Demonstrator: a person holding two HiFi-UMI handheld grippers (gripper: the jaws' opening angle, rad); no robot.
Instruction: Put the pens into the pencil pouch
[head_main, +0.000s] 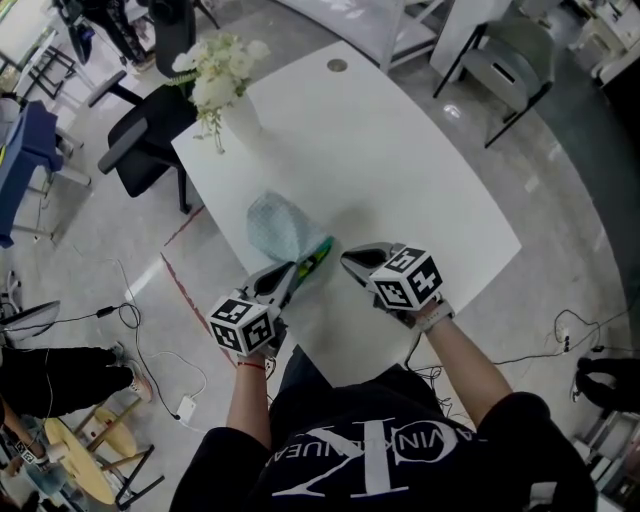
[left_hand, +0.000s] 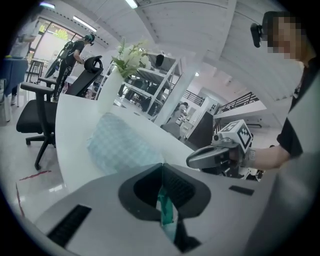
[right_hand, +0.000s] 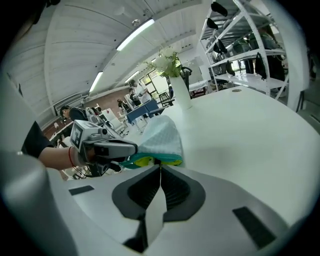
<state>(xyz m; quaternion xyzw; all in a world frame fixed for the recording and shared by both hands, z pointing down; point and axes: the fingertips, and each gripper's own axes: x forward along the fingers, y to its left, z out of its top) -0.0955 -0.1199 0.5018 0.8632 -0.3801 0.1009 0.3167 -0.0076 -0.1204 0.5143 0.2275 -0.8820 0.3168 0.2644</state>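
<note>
Near the middle of the white table (head_main: 400, 170), at the centre of the head view, lies a pale blue-green checked pouch (head_main: 280, 225). Its closed end points toward the upper left of the frame, and its open mouth faces the person at the bottom. The mouth has a teal rim, and yellow-green shows inside it.

From the lower left, the left gripper (head_main: 295, 275) reaches to the near side of that mouth. In the left gripper view its jaws are clamped on a strip of the teal edge, which runs down between the pads.

From the lower right comes the right gripper (head_main: 352, 260). The right gripper view shows its jaws pressed together, with the tips just at the teal rim. Whether they pinch the fabric or only meet beside it I cannot tell. The two grippers sit close together on either side of the mouth.

At the upper left of the head view a white vase (head_main: 240, 115) of white flowers (head_main: 215, 65) stands near the table's far corner. A black office chair (head_main: 140, 140) is on the floor beside it.
</note>
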